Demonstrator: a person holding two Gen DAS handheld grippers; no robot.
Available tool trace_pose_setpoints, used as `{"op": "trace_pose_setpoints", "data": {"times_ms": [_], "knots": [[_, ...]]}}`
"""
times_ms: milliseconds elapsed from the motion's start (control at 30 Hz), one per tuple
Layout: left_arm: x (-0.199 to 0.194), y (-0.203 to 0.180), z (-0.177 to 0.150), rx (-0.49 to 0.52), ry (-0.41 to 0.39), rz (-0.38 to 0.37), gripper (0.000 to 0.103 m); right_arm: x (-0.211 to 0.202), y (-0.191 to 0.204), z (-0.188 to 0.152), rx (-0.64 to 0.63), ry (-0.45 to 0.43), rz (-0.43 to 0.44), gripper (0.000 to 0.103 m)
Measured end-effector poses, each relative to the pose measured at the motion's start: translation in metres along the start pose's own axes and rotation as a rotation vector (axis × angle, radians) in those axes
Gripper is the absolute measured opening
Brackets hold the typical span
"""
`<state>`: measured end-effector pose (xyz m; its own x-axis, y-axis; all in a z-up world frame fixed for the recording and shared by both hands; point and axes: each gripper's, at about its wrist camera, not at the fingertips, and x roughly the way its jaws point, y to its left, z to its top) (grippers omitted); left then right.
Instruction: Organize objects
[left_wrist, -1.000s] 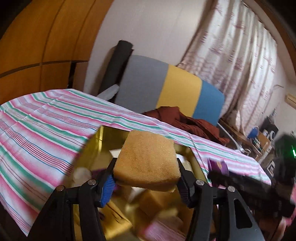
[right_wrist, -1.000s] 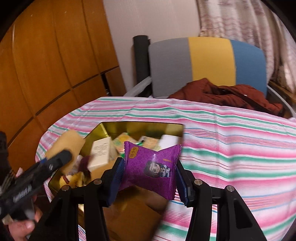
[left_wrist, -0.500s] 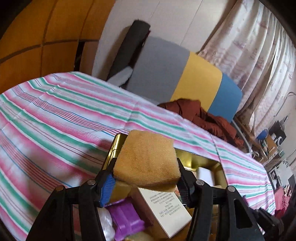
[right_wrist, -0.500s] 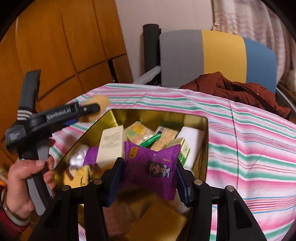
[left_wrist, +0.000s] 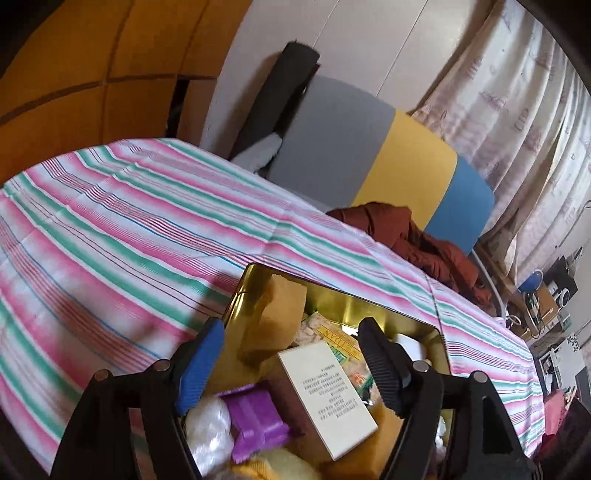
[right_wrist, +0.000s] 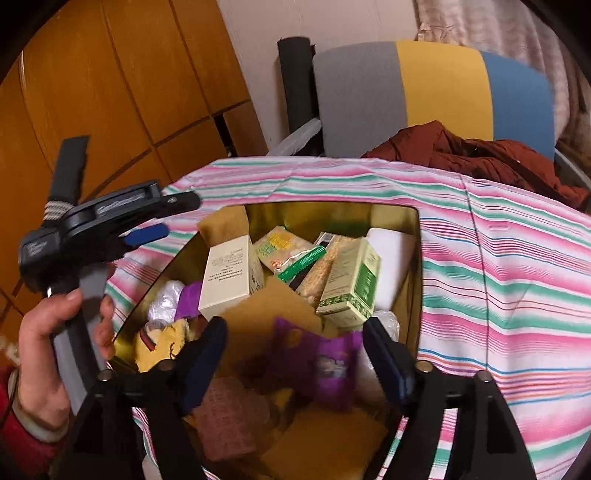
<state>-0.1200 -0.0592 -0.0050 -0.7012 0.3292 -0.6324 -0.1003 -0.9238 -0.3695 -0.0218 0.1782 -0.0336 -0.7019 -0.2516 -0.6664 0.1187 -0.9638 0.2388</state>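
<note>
My left gripper (left_wrist: 291, 363) hangs over the gold tin's (left_wrist: 373, 308) left end, its jaws opening wide with nothing gripped between them. The orange sponge (left_wrist: 282, 314) it carried a second ago now leans on end in the tin's far-left corner. Leaning like that, it could topple onto the cream box (left_wrist: 327, 393) beside it. Pulling back carelessly, I might also catch the tin's rim and drag it along the striped tablecloth (left_wrist: 147, 229).

My right gripper (right_wrist: 295, 354) sits over the tin's near end, its jaws opening too. The purple snack packet (right_wrist: 321, 363), clamped between the pads half a second ago, is loose and blurred, dropping onto the heap. It may land on the brown sponge (right_wrist: 229, 417) and slide towards the near rim, since the tin is already piled high there.
</note>
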Motion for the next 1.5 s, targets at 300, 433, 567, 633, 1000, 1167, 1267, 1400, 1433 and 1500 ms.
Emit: {"op": "trace_pose_setpoints", "data": {"times_ms": [300, 433, 567, 633, 1000, 1167, 1267, 1400, 1433, 1500], "knots": [[-0.057, -0.026, -0.028, 0.104, -0.100, 0.154, 0.076, -0.013, -0.015, -0.004, 0.010, -0.031, -0.135, 0.078], [-0.077, -0.038, -0.036, 0.157, -0.132, 0.216, 0.076, -0.006, -0.017, -0.003, -0.033, -0.018, -0.290, 0.078], [-0.087, -0.051, -0.041, 0.194, -0.124, 0.269, 0.076, 0.023, -0.010, -0.005, -0.138, 0.081, -0.384, 0.077], [-0.090, -0.055, -0.044, 0.198, -0.110, 0.258, 0.076, 0.028, -0.005, -0.006, -0.154, 0.101, -0.342, 0.077], [-0.081, -0.058, -0.059, 0.161, -0.021, 0.290, 0.076, -0.019, -0.014, -0.001, 0.015, -0.019, -0.242, 0.098], [-0.076, -0.059, -0.064, 0.157, 0.026, 0.300, 0.076, -0.029, -0.004, 0.003, -0.001, -0.029, -0.262, 0.103], [-0.077, -0.059, -0.066, 0.157, 0.044, 0.314, 0.076, -0.034, 0.004, 0.006, -0.028, -0.046, -0.294, 0.103], [-0.079, -0.058, -0.067, 0.166, 0.042, 0.354, 0.076, -0.042, 0.008, 0.008, -0.024, -0.075, -0.339, 0.103], [-0.080, -0.058, -0.067, 0.167, 0.041, 0.360, 0.076, -0.043, 0.008, 0.009, -0.016, -0.079, -0.346, 0.103], [-0.083, -0.059, -0.066, 0.167, 0.037, 0.370, 0.076, -0.044, 0.006, 0.011, -0.002, -0.074, -0.366, 0.103]]}}
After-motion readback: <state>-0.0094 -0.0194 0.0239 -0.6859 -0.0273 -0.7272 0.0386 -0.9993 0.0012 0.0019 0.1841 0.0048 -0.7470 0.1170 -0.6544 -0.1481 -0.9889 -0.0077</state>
